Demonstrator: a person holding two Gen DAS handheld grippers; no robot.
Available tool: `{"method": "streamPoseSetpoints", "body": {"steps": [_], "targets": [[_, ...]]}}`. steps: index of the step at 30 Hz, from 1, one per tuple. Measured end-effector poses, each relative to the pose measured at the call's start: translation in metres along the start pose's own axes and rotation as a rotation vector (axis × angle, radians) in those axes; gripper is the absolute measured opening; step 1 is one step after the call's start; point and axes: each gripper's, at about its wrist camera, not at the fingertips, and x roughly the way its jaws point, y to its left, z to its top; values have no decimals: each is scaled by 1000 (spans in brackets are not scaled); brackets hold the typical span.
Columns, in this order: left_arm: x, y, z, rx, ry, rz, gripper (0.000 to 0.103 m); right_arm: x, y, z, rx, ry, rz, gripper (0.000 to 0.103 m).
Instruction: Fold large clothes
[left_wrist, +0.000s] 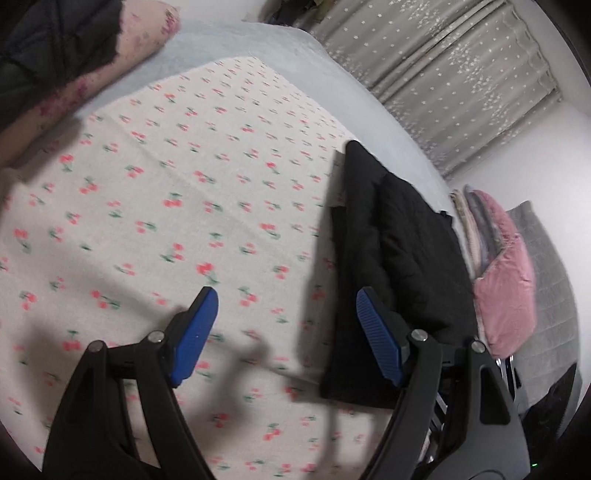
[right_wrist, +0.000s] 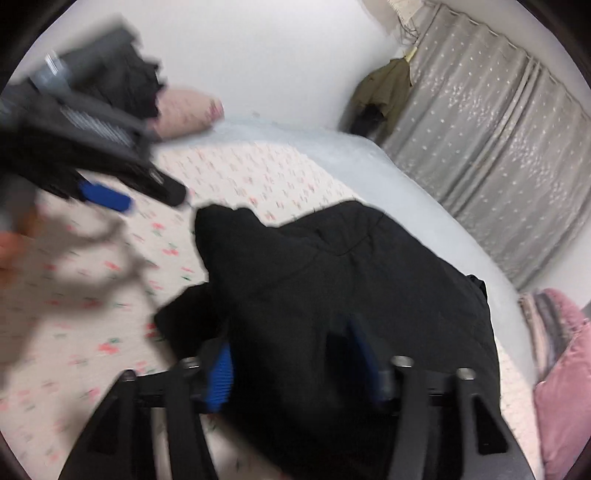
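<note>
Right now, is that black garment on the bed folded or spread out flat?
Folded: the black garment lies bunched in overlapping layers on the cherry-print sheet, not flat.

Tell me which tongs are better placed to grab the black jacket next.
Right. The right tongs already straddle the black jacket, fabric between the open fingers. The left tongs hang open over bare cherry-print sheet, beside the jacket.

Ahead of my left fingers spreads a bed (left_wrist: 388, 122) covered by a cream sheet (left_wrist: 184, 166) printed with small red cherries. Beyond it I see a plain white wall (right_wrist: 258, 55). To the right of the fingers hang grey curtains (left_wrist: 461, 74) dotted with white stars. A pink pillow (right_wrist: 184, 110) lies at the bed's far end, and folded pink and grey blankets (left_wrist: 506, 277) are stacked at the right.
</note>
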Motion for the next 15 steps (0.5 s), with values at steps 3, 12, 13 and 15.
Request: {"method": "streamPoseSetpoints", "body": {"steps": [3, 12, 13, 15], "targets": [[-1, -14, -2, -1, -1, -67, 78, -30, -37, -15, 128, -14, 50, 73], [8, -77, -14, 125, -62, -48, 68, -68, -138, -38, 519, -10, 78, 38], [14, -84, -16, 150, -54, -33, 62, -61, -140, -38, 513, 18, 85, 35], [24, -90, -20, 173, -27, -6, 42, -48, -139, -44, 490, 84, 91, 31]]}}
